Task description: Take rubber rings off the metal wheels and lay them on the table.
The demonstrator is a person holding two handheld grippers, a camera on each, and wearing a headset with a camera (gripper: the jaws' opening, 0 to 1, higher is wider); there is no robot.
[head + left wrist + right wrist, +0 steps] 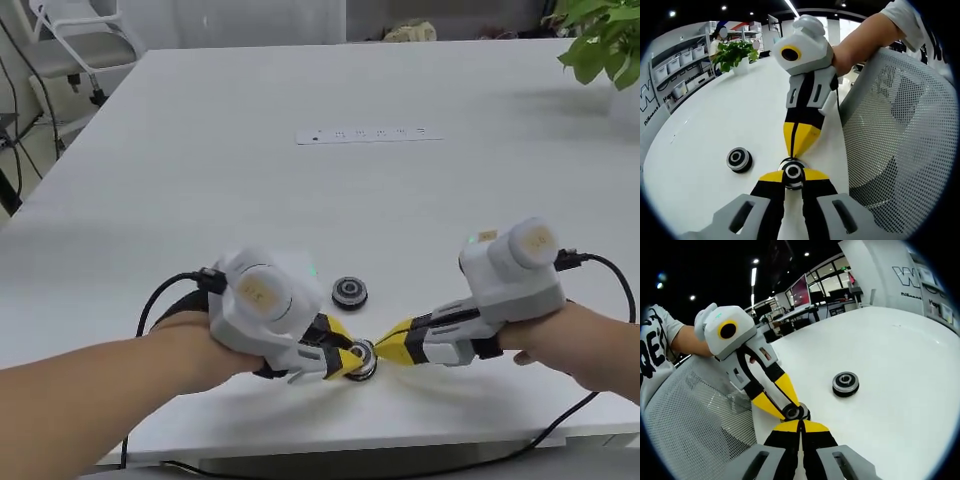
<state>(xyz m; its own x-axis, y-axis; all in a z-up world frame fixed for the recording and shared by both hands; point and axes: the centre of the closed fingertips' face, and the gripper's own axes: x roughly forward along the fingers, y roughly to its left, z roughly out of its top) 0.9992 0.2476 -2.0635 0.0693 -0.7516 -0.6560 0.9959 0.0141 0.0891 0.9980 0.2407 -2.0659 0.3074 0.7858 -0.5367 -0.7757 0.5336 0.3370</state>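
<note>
At the far left corner of the white bench point(300, 200) stands an office chair point(75, 40). On the near left, the left hand point(215, 345) holds the left gripper point(345, 362), with a black cable point(160, 300) looping off its back. Its yellow-tipped fingers point(771, 176) are clenched on a small metal wheel point(364, 356), one tip on each side of it. The wheel sits just above the bench near the front edge. In the left gripper view the wheel faces the camera, a bright hub inside dark and pale bands.

A little beyond that, a second wheel point(349, 291) lies flat on the bench by itself, apart from both grippers. A dark rubber ring point(845, 390) is still around its rim. Farther back, past the middle of the bench, lies a white power strip point(370, 134).

To the right of the held wheel, the right gripper point(385, 352) points in from the opposite side. Its fingers point(815, 427) are drawn together to a narrow point that touches the wheel's edge. Whether they have nipped the rubber on it cannot be told. The right hand point(570, 345) grips the body of this gripper, and a second black cable point(610, 275) runs off over the bench edge.

At the far right corner is a leafy green plant point(600, 40). Both gripper views show the mesh back of a chair point(900, 135) close beside the bench.
</note>
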